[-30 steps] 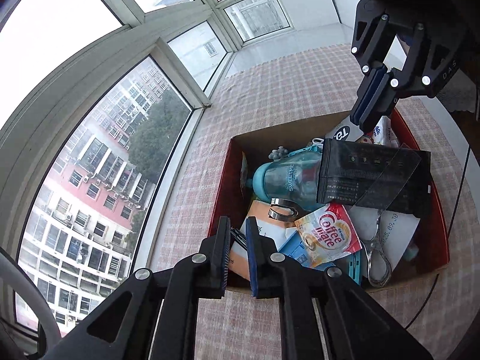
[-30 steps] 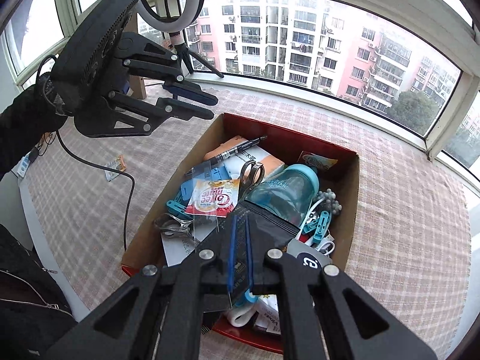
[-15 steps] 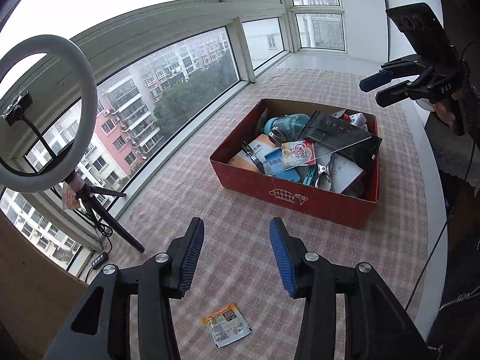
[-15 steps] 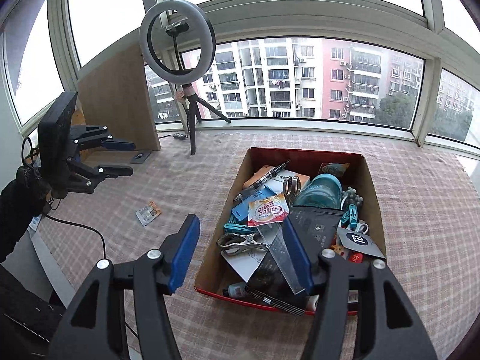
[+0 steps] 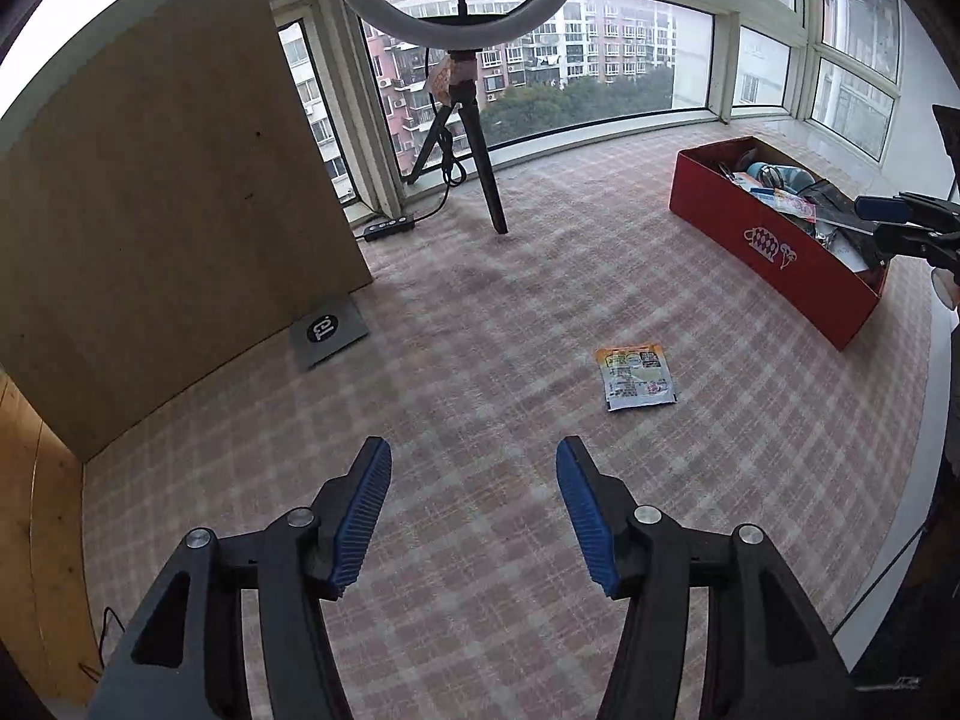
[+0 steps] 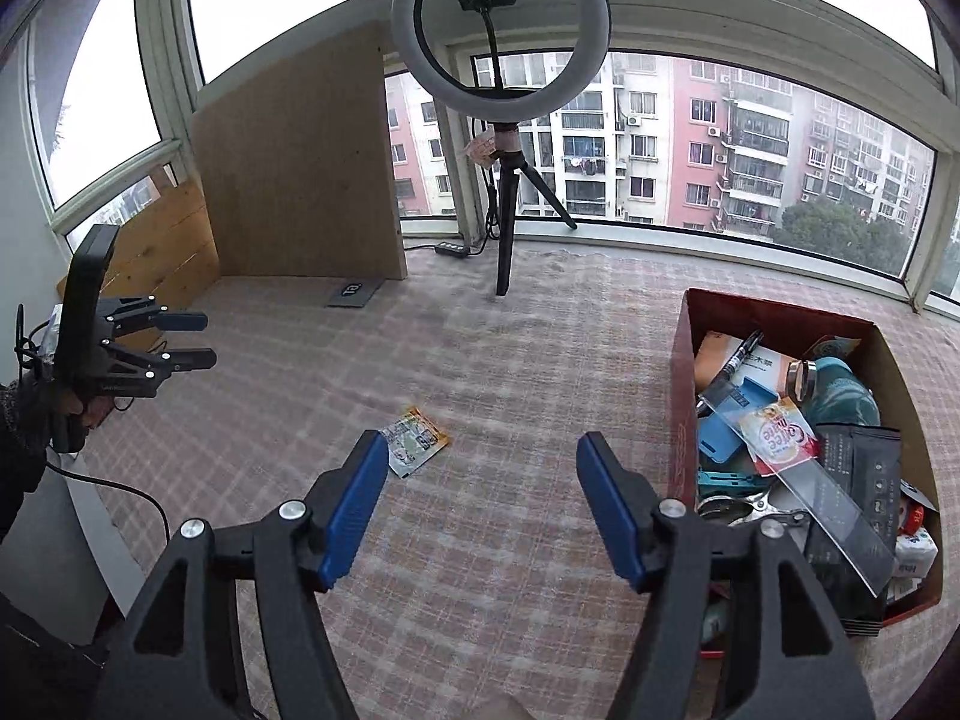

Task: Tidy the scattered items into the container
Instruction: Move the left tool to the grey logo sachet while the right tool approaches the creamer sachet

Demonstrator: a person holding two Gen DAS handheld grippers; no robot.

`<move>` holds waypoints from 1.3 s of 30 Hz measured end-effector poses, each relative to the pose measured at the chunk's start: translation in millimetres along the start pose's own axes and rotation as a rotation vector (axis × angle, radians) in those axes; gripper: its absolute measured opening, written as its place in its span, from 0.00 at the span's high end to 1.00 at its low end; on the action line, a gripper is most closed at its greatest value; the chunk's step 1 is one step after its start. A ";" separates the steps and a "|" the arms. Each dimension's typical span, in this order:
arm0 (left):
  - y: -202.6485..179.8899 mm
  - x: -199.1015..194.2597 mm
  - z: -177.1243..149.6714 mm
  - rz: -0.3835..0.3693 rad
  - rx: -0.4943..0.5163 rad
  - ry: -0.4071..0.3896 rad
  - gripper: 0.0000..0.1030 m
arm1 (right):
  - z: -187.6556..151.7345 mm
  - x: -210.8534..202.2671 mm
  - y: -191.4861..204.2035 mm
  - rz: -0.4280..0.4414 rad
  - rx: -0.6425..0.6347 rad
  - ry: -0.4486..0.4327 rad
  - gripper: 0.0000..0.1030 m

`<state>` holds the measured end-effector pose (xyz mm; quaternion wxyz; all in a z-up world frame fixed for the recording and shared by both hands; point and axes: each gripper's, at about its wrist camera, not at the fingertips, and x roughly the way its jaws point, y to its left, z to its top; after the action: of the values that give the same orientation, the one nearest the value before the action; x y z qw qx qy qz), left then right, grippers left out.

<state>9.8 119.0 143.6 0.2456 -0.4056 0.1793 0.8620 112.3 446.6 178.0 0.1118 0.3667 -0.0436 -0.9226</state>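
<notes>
While both tools hang above the checked surface (image 5: 480, 324), neither holds anything. The left tool (image 5: 474, 516) has its blue pads spread wide, and the right tool (image 6: 477, 504) is spread just as wide.

One packet (image 5: 637, 378) lies flat on the surface, outside the box (image 5: 774, 252). In the left wrist view it sits ahead of the left tool and a little to the right of the right-hand pad, apart from both pads. In the right wrist view the packet (image 6: 415, 441) lies just beyond the tip of the left-hand pad of the right tool, partly hidden behind that pad; contact cannot be determined.

The red box stands well apart from the packet, on its right in both views. In the right wrist view the box (image 6: 681, 396) is directly beside the right tool, on its right. It holds:
- a teal bottle (image 6: 840, 387)
- a pen (image 6: 739, 354)
- a creamer sachet (image 6: 777, 432)
- a clear ruler (image 6: 822, 495)
- a black pouch (image 6: 864, 468)

A small dark card (image 5: 329, 330) lies flat at the foot of a brown board (image 5: 162, 228), away from the packet on its left. A ring light (image 6: 501, 30) on a tripod (image 6: 510, 210) stands at the window (image 6: 750, 150), beyond the packet.
</notes>
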 end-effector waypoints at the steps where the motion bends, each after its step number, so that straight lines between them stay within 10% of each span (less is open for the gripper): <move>1: 12.3 0.6 -2.6 0.010 -0.015 -0.008 0.43 | -0.4 11.4 6.9 0.016 0.022 0.012 0.38; 7: 55.9 31.8 -0.5 0.026 -0.048 -0.003 0.41 | -6.3 72.6 30.7 -0.001 0.110 0.078 0.38; 26: 83.8 190.2 35.7 0.196 0.270 0.074 0.49 | -16.5 177.1 22.5 -0.039 0.091 0.280 0.39; 39: 114.5 221.8 53.0 -0.009 0.124 0.098 0.49 | -9.2 206.3 16.8 0.012 0.147 0.321 0.39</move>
<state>-209.7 114.3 13.7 0.2654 -0.4320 0.2424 0.8272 -24.1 381.1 36.5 0.0959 0.5161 -0.0946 -0.8459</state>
